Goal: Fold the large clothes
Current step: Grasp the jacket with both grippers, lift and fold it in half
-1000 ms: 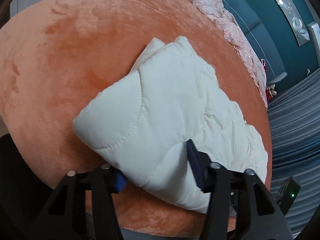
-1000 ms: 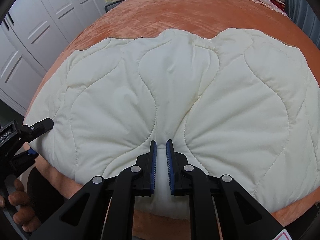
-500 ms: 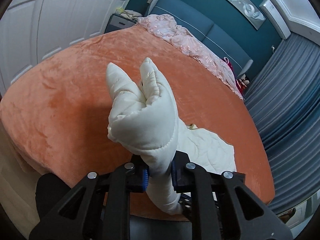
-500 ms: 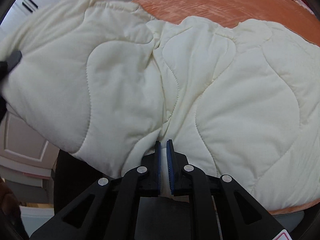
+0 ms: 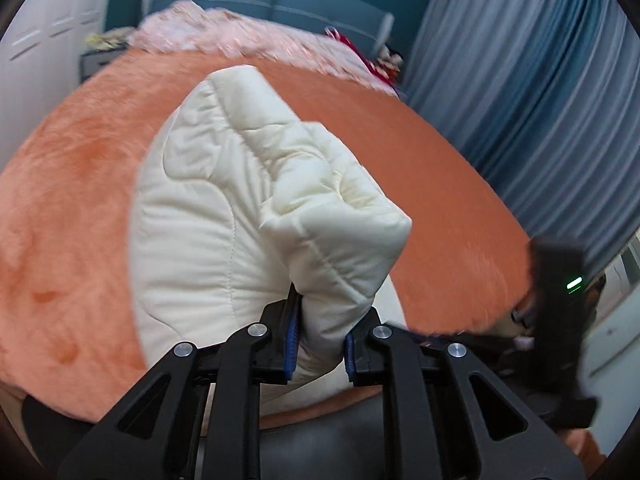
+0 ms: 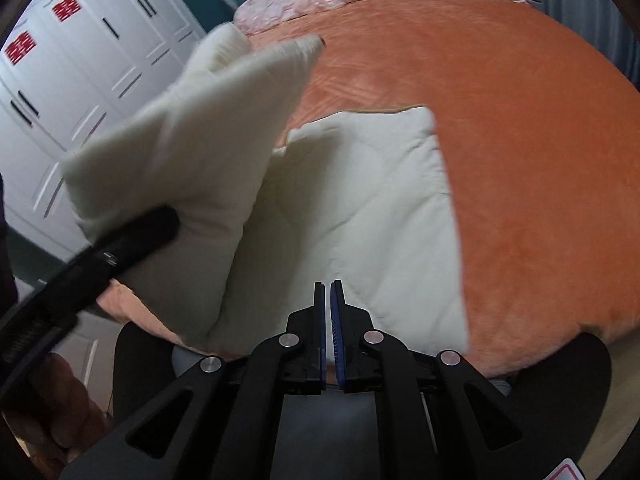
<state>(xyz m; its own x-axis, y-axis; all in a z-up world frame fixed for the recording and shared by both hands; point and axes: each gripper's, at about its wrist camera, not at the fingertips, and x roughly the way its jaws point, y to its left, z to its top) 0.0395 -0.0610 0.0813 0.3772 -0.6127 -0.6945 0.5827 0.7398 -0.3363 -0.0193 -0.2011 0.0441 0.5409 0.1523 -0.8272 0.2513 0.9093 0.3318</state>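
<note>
Mid-fold: left gripper (image 5: pixel 318 336) fingers clamp a thick bunch of the cream quilted garment (image 5: pixel 224 216), lifted at frame centre over the orange bed (image 5: pixel 72 184). Right gripper (image 6: pixel 330 320) fingers nearly closed; can't tell whether they pinch the lower-centre hem. Next: carry the raised edge across, lay flat.
</note>
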